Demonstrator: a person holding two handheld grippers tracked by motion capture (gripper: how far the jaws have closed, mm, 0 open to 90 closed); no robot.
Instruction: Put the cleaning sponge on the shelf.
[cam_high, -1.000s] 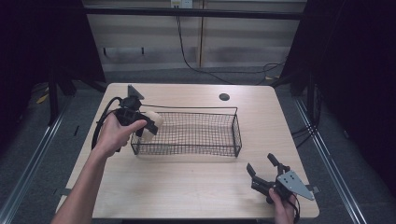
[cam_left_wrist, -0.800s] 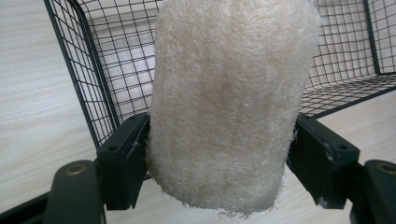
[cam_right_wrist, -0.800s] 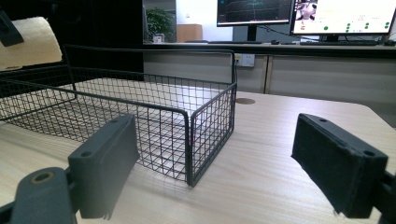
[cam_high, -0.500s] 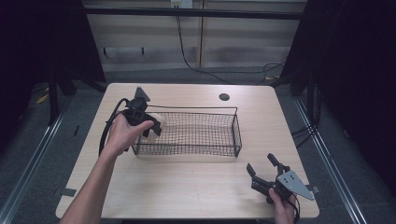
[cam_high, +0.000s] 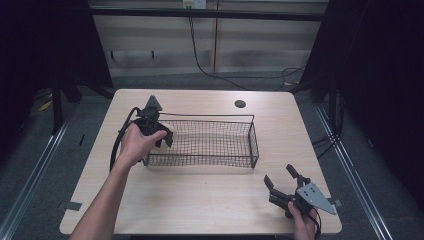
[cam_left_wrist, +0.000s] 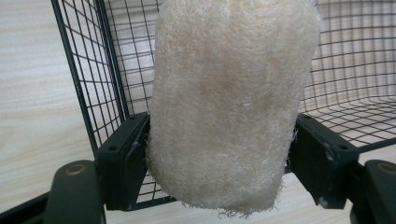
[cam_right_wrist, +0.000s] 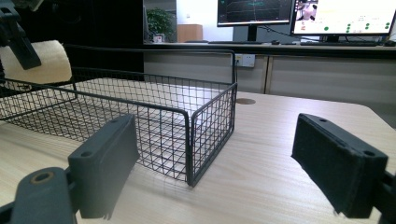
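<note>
Loofah (cam_left_wrist: 229, 102) sat clamped between the left gripper's (cam_high: 159, 134) fingers (cam_left_wrist: 125, 161) at the basket's (cam_high: 250, 142) end. Right gripper's (cam_high: 284, 184) fingers (cam_right_wrist: 108, 161) stood wide apart, empty.

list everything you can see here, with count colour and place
wire basket: one, black, middle of the table
loofah sponge: one, cream, clamped in the left gripper at the basket's left end
table: one, light wood, carries the basket
hole cover: one, dark, far side of the table
monitors: two, lit, background of the right gripper view
left gripper: one, black, shut on the sponge
right gripper: one, black, open, near right corner
hands: two, one on each gripper
</note>
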